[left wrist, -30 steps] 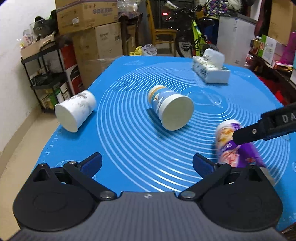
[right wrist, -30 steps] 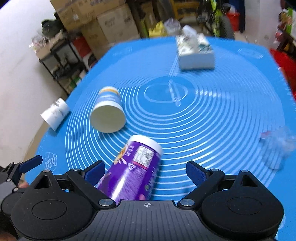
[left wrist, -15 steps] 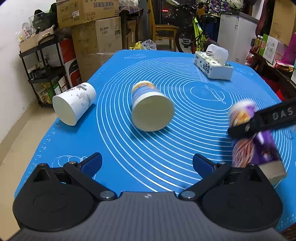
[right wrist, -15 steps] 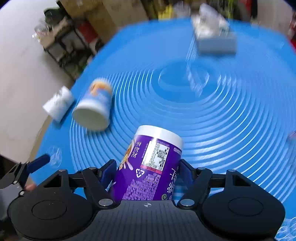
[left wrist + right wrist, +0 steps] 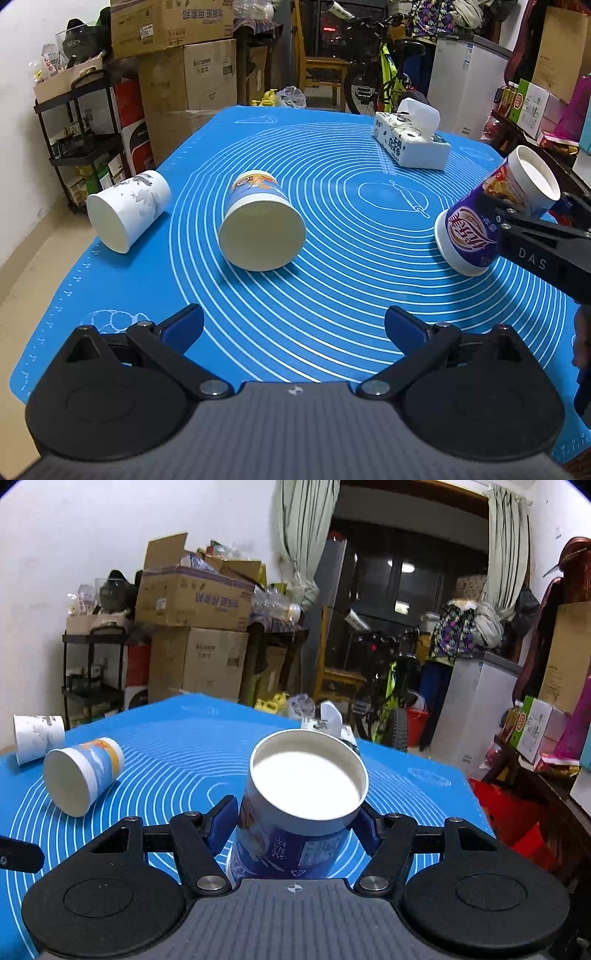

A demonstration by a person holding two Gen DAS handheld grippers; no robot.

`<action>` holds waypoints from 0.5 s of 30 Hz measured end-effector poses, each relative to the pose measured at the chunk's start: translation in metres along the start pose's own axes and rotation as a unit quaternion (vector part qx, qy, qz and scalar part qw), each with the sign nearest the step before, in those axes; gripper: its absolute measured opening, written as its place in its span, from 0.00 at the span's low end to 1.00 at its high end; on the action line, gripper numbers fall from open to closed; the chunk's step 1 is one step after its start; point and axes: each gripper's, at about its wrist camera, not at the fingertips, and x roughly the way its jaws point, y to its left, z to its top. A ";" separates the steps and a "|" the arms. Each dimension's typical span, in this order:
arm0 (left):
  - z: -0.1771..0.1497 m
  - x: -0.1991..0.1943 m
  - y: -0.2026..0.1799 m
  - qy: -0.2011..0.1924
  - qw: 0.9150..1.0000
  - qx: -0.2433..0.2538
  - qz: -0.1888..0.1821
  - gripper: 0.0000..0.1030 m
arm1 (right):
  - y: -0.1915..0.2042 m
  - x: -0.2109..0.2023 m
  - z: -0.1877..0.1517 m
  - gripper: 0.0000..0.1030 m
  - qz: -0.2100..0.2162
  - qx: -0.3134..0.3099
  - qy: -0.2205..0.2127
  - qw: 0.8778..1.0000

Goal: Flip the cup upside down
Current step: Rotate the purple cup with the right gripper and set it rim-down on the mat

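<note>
My right gripper [image 5: 297, 821] is shut on a purple paper cup [image 5: 295, 812]. The cup is tilted, its closed white base up and toward the camera. In the left wrist view the purple cup [image 5: 484, 221] has its wide rim low over the blue mat [image 5: 332, 295], at the right. A blue and white cup [image 5: 258, 218] lies on its side mid-mat, its wide end toward me. A white cup [image 5: 127, 210] lies on its side at the left edge. My left gripper [image 5: 293, 326] is open and empty near the front edge.
A tissue box [image 5: 410, 142] stands at the back right of the mat. Cardboard boxes [image 5: 188, 74], a black shelf rack [image 5: 85, 147] and a bicycle [image 5: 384, 81] stand beyond the table. The mat's left edge drops to the floor.
My right gripper closed on the purple cup lying on the mat, lifted it and turned it so its base now points up. The left gripper stayed open.
</note>
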 end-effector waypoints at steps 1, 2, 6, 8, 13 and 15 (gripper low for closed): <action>0.000 0.001 -0.001 0.001 1.000 0.001 -0.001 1.00 | 0.000 -0.001 0.000 0.66 0.001 0.001 0.001 1.000; 0.000 0.001 -0.002 0.001 1.000 0.002 -0.001 1.00 | -0.001 0.000 0.002 0.66 0.002 0.002 0.005 1.000; -0.001 0.002 -0.006 0.001 1.000 0.002 -0.002 1.00 | 0.002 0.009 0.007 0.66 0.006 0.008 0.019 1.000; -0.001 0.003 -0.007 0.002 1.000 0.003 -0.003 1.00 | -0.002 0.017 0.011 0.66 0.007 0.023 0.028 0.999; 0.000 0.006 -0.011 0.003 1.000 0.005 -0.002 1.00 | -0.006 0.029 0.011 0.66 0.014 0.041 0.044 0.998; 0.001 0.008 -0.012 0.004 1.000 0.003 -0.003 1.00 | -0.005 0.031 0.011 0.66 0.016 0.040 0.048 0.998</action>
